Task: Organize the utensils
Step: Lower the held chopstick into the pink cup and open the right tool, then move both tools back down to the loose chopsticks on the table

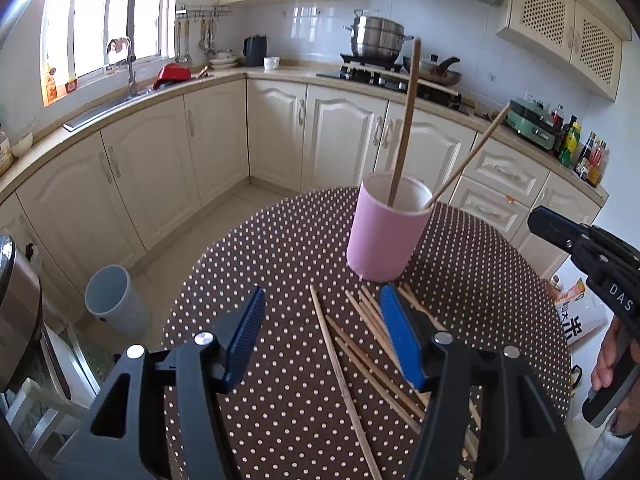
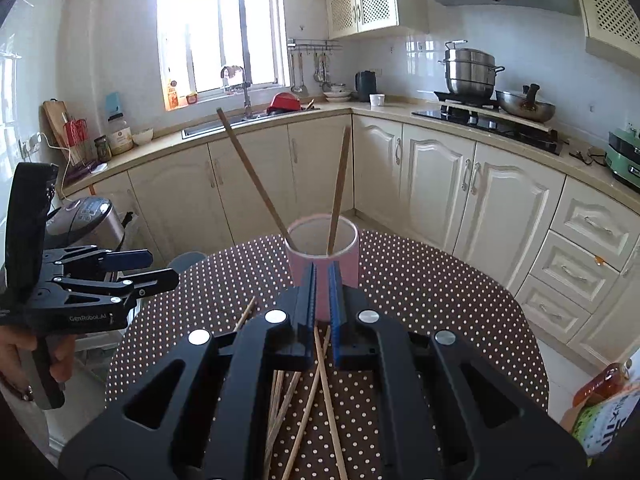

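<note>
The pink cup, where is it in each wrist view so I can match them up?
Left wrist view: pink cup right of centre, beyond the open left gripper.
Right wrist view: pink cup centre, right behind the shut right gripper.
Shared landmark: the steel pot on the stove.

Daylight floods in through the window at upper left of both views, blown out to white there. Strong fisheye bending curves the cabinets toward dark vignetted corners; focus stays fairly sharp.

left tongs agape (empty), right tongs closed
</note>
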Available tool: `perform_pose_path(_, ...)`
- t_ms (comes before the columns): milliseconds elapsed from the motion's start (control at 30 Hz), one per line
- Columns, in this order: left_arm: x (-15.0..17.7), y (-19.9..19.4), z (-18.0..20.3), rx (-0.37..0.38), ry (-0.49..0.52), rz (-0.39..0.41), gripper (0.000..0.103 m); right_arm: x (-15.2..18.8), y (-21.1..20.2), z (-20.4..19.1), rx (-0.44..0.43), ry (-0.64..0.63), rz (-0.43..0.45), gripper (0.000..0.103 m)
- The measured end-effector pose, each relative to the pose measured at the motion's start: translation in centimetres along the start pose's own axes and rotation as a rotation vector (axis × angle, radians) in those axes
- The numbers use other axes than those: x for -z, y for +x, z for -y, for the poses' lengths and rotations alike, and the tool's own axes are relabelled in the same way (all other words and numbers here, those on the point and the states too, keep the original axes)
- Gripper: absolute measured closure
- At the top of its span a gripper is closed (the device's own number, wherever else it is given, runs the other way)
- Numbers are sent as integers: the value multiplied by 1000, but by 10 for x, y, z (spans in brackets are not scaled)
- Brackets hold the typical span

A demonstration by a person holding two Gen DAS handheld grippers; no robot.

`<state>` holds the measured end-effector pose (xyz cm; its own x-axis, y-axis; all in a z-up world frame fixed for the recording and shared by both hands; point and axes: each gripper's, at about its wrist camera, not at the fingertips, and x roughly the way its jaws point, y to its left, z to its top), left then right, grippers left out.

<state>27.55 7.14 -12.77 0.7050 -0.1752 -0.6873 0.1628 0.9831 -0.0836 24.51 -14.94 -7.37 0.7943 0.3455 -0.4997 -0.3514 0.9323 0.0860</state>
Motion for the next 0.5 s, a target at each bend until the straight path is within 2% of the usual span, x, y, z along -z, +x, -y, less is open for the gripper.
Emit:
perform_pose_path(100,15,20,-2,9,-6,-84,43,17,13,4,-12,10,-68,96)
perform_pose_path(200,31,41,-1,-17,5,-159,43,33,23,7,-17,8,-129,96)
perform_pose_path(500,60,79,-6,-56,-15,-266,43,64,44,12,-41,4,-258,96)
